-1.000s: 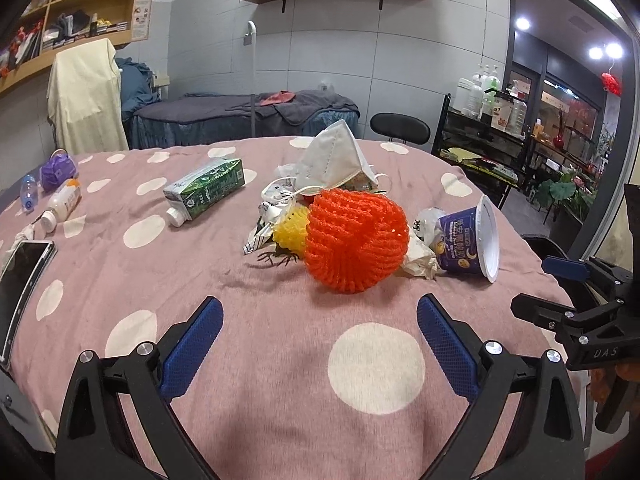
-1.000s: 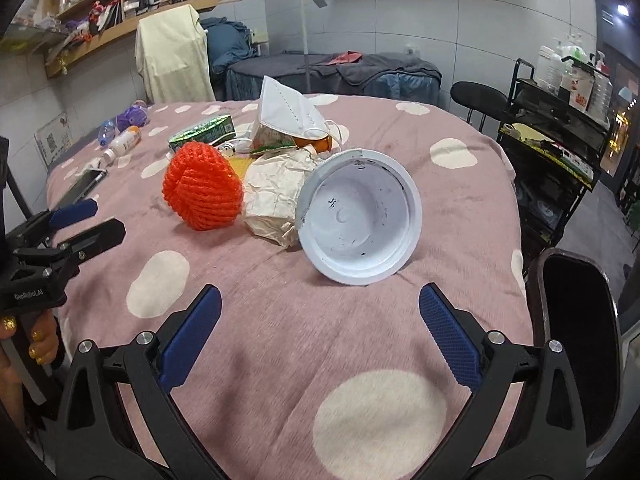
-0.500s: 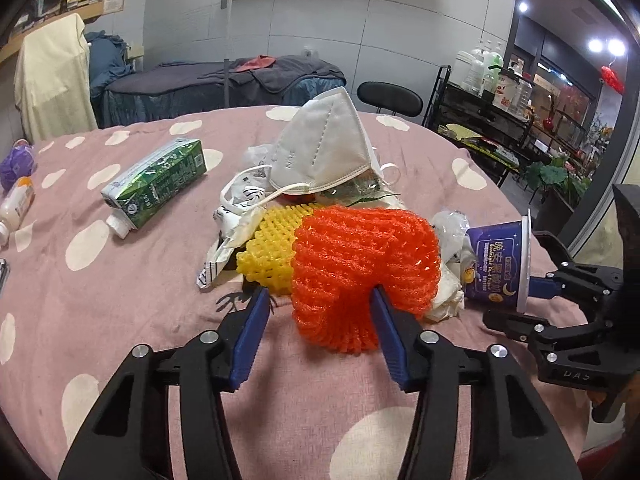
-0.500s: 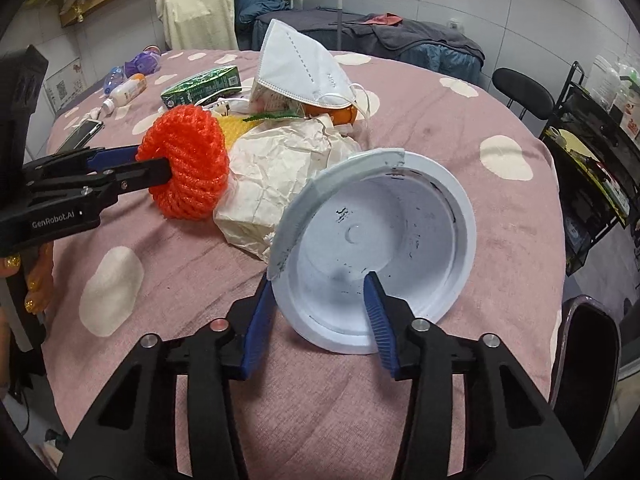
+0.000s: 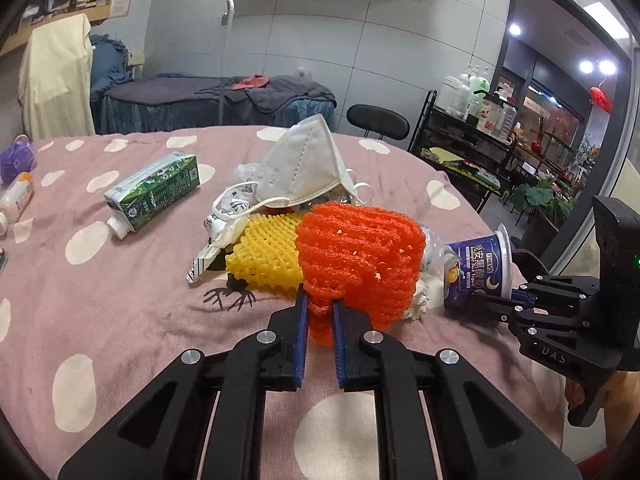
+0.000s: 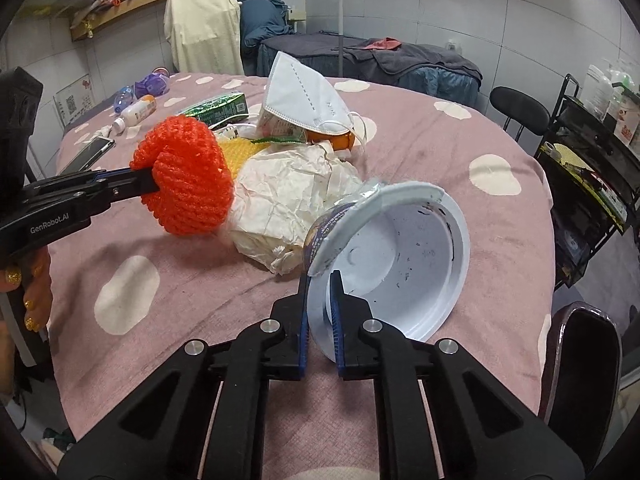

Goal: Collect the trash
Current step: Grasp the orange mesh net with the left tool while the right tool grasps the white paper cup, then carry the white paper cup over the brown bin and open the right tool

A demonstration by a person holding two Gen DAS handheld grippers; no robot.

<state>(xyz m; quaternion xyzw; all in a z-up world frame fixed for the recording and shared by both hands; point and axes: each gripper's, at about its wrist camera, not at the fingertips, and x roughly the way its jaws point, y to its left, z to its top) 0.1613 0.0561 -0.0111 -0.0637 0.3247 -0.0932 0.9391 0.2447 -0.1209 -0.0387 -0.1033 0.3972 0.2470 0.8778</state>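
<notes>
Pink polka-dot cloth covers the table (image 5: 120, 312), where trash lies heaped beside a green carton (image 5: 154, 190) and under a white face mask (image 5: 304, 172). At the heap's near edge, the left gripper (image 5: 320, 308) has just clamped onto the orange foam net (image 5: 360, 256). The right gripper (image 6: 319, 292) has just pinched the rim of the tipped yogurt cup (image 6: 400, 256) beside crumpled paper (image 6: 288, 196).
</notes>
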